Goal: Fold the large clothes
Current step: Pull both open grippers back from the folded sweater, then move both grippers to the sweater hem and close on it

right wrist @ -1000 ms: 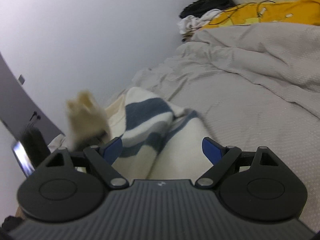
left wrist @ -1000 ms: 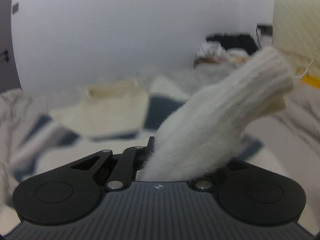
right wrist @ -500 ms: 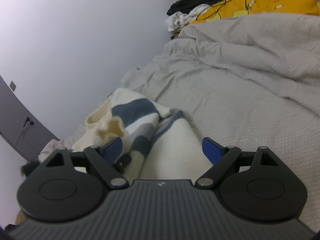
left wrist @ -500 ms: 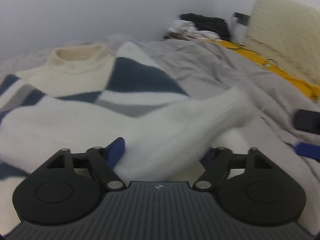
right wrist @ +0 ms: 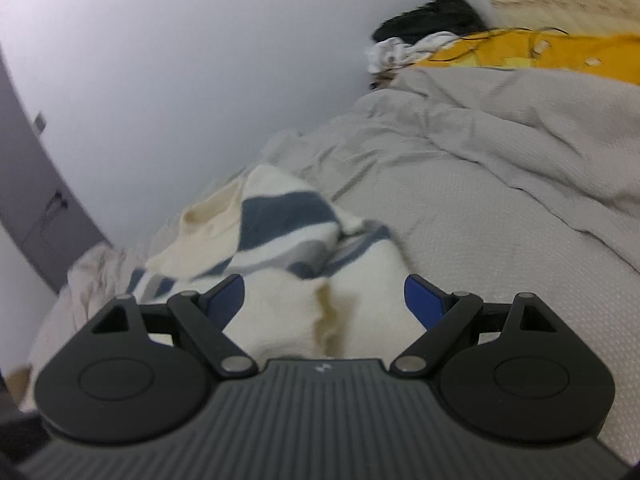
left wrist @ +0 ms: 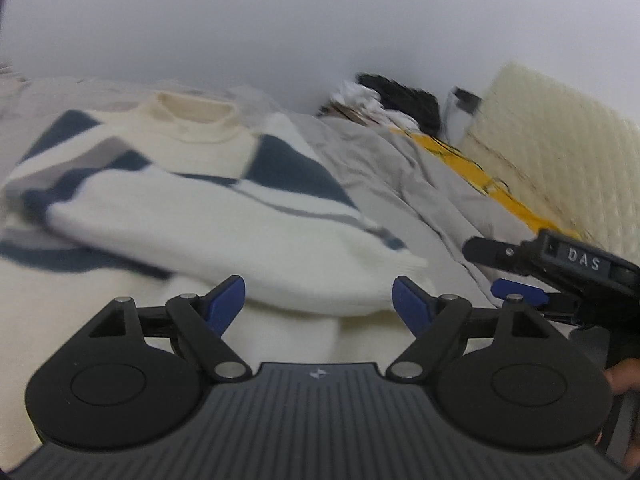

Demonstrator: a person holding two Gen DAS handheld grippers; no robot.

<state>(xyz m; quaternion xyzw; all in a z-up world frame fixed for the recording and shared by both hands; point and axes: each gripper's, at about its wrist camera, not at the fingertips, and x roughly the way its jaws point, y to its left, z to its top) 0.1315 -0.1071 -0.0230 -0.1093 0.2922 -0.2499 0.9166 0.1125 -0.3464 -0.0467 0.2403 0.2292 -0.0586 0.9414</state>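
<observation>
Fingers first: my left hand-held gripper has its blue pads apart and the jaws are opening a little wider, with nothing pinched; the sweater's sleeve lies on the cloth just beyond the tips, free of both pads. It rests across the chest because that is where a sleeve belongs in a fold, laid inward so the body can be doubled over it afterwards.

My right hand-held gripper stands wide as well, hovering low over the near white part of the sweater and gripping nothing. From the left camera I can see it at my right edge, just off the hem side, placed where I judge it could take the other sleeve or the bottom edge next.

Beyond my pads the sweater lies face up on the bed, cream collar pointing away from me, blue and grey blocks across the shoulders. A yellowish seam or stain shows near my right pads; the blur makes it hard to say which.

Farther off the grey bedding is rumpled, then a yellow cloth, and a dark heap of clothes against the wall, well apart from my work.
</observation>
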